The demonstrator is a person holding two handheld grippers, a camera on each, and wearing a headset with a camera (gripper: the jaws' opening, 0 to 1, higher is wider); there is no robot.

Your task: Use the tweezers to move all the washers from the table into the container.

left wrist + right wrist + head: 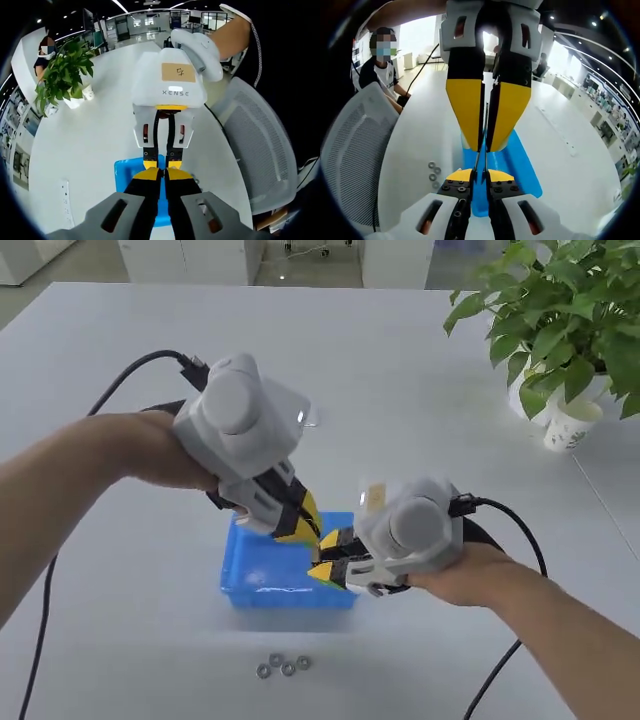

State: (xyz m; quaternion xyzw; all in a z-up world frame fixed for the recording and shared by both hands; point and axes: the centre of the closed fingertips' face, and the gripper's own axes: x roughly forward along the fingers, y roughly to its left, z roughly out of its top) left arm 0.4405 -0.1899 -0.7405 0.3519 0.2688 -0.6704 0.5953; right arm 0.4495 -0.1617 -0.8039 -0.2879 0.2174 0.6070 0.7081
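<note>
White table (400,390): washers (282,666) lie loose near its front edge, just before the container (250,585); left gripper (305,523) and right gripper (325,568) meet above it, both seemingly clamped on the tweezers (485,125), so likely a tool regrip, and next needs one firm hold with tips aimed at a washer.

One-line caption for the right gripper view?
Left gripper, shut on thin tweezers, faces the camera above a blue container; washers lie beside it.

Left gripper (307,529) and right gripper (321,572) crowd the space over the container (262,587); open table (150,640) surrounds the 4 washers (283,666).
</note>
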